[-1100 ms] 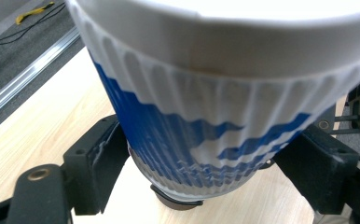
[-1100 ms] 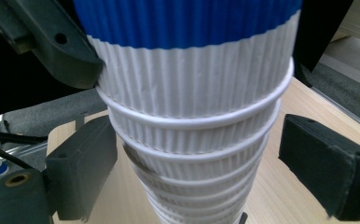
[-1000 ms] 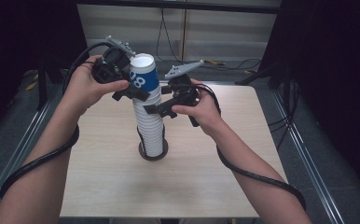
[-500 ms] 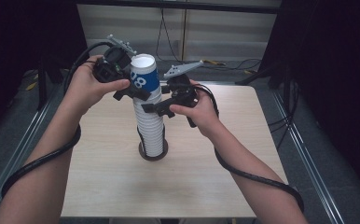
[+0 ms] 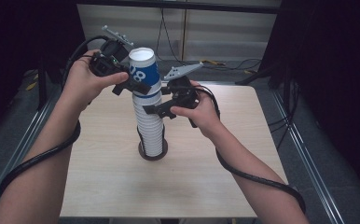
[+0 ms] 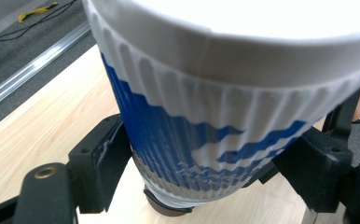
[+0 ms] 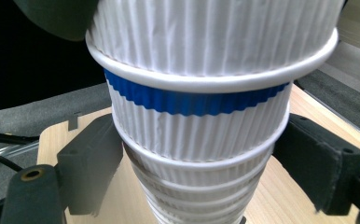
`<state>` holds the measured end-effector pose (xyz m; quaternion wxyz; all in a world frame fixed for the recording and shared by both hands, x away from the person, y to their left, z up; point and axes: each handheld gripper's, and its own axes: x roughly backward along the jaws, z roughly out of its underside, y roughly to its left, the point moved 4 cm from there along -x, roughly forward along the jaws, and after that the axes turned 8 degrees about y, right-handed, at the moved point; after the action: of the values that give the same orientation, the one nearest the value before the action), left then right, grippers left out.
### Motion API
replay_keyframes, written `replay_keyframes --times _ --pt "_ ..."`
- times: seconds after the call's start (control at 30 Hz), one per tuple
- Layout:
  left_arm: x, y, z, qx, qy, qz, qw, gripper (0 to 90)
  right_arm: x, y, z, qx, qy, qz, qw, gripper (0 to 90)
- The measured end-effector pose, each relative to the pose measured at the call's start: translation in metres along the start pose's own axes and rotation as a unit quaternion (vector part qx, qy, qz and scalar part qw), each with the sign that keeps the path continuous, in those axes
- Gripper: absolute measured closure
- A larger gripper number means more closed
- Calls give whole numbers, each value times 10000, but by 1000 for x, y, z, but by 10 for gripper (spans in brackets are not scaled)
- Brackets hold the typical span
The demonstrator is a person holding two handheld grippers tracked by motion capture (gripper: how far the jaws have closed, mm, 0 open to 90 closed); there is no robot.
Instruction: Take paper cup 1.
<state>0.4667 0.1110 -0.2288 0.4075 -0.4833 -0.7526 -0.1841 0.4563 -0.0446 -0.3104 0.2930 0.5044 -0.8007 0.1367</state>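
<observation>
— Left gripper (image 5: 138, 87) sits in the upper left of the high view, its jaws just having been closing on the top cup (image 5: 144, 70), the blue-and-white one capping the stack (image 5: 151, 126) at frame centre. In the left gripper view we see both pads against the ribbed wall below the rim, so we read that as a grip.

— And further right, the right gripper (image 5: 157, 111) comes in just below, its jaws straddling the white cups under the blue band. They have just been closing too, but in the right gripper view we see its left pad at the wall and a sliver of gap at the other, so we judge it not yet clamped.

— How do we expect the cup to handle?

— Light, thin and ribbed paper, we think: easy to crush, and likely wedged into the cup beneath. We would hold it on the ribs under the rolled rim, where the wall is stiffest, and squeeze gently while the lower gripper steadies the stack.

— What can't we make out?

— The dark ring (image 5: 152, 154) at the stack's foot on the table (image 5: 243, 163) is too small to name. We cannot count the nested cups, and the top cup's print is half hidden by the jaw.
</observation>
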Motion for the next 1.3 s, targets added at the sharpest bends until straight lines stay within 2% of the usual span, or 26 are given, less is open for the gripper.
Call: replay_keyframes --times 0.07,0.17,0.3,0.43,0.7,0.73,0.9,1.3 --pt "2 0 -1 35 -109 29 9999 215 0 0 0 -19 -7 -11 10000 159" --pt "-1 -1 0 -12 85 8 10000 214 1 0 0 2 7 -26 10000 158" --pt "-2 -1 0 -30 77 -16 10000 214 2 0 1 2 19 34 10000 167" --pt "3 0 -1 8 41 -21 10000 214 3 0 1 -21 42 -7 10000 179" --pt "17 -2 -9 -18 -16 -126 9999 214 3 1 1 15 39 34 10000 181" --pt "18 -2 -9 -66 33 -106 9999 213 3 1 1 12 37 36 10000 181" --pt "23 -2 -13 -32 -118 -154 9998 213 3 0 1 23 29 33 10000 181" --pt "28 -2 -13 29 -221 -206 9995 213 5 0 3 81 -18 64 9999 217"
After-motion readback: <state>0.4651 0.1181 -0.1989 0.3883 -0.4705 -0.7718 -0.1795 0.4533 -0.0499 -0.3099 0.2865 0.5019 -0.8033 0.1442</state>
